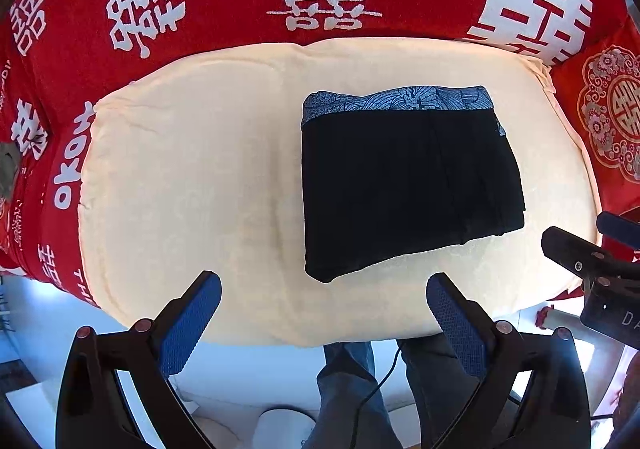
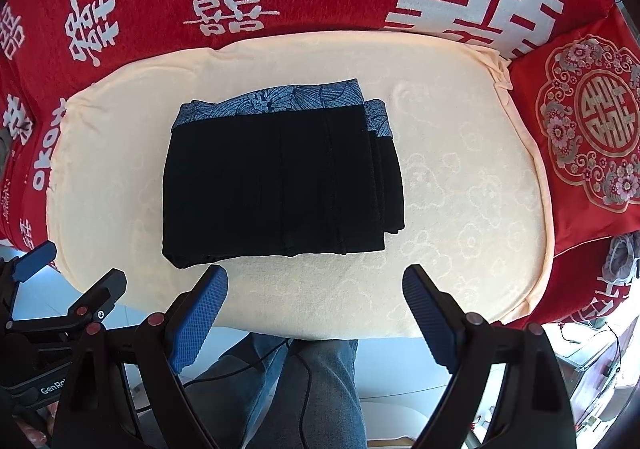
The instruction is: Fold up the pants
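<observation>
Presently the pants (image 2: pixel 280 177) lie folded on the cream cushion (image 2: pixel 460 209), ahead of both tongs, waistband at the far edge. My right tongs (image 2: pixel 316 289) and left tongs (image 1: pixel 324 289) hang released, empty; right is nearer.

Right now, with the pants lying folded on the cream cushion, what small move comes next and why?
Probably lift both grippers away. The black pants already lie as a compact folded stack on the cream cushion, and the left gripper and right gripper hang open and empty.

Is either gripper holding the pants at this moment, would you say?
No, the pants lie folded on the cushion, with both grippers open and clear of them.
</observation>
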A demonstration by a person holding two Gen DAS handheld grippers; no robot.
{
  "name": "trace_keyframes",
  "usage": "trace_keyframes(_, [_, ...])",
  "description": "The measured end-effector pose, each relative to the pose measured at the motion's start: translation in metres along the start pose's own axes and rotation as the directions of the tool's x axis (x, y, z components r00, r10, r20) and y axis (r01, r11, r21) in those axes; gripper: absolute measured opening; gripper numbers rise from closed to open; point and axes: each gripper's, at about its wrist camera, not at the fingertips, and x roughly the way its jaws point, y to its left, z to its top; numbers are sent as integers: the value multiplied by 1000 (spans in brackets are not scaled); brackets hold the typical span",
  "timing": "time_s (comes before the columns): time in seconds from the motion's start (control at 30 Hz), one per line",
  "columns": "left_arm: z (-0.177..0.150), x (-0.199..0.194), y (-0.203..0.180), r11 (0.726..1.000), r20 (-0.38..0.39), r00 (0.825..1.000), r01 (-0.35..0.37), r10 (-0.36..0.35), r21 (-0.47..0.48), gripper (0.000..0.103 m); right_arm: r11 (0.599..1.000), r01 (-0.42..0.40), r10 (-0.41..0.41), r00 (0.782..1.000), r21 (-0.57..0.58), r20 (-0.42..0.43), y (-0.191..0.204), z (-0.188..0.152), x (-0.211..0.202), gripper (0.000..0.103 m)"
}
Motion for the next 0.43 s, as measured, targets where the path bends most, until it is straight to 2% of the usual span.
trace_keyframes(0.13, [0, 2, 2, 1000, -5, 1000, -6, 6, -13, 103, 1000, 3, -3, 1000, 0, -4, -1, -1, 1, 91])
trace_keyframes(0.43, [-1, -1, 1, 999, 9, 999, 38, -38, -8, 103, 1000, 3, -3, 1000, 4, -17, -3, -2, 4, 91])
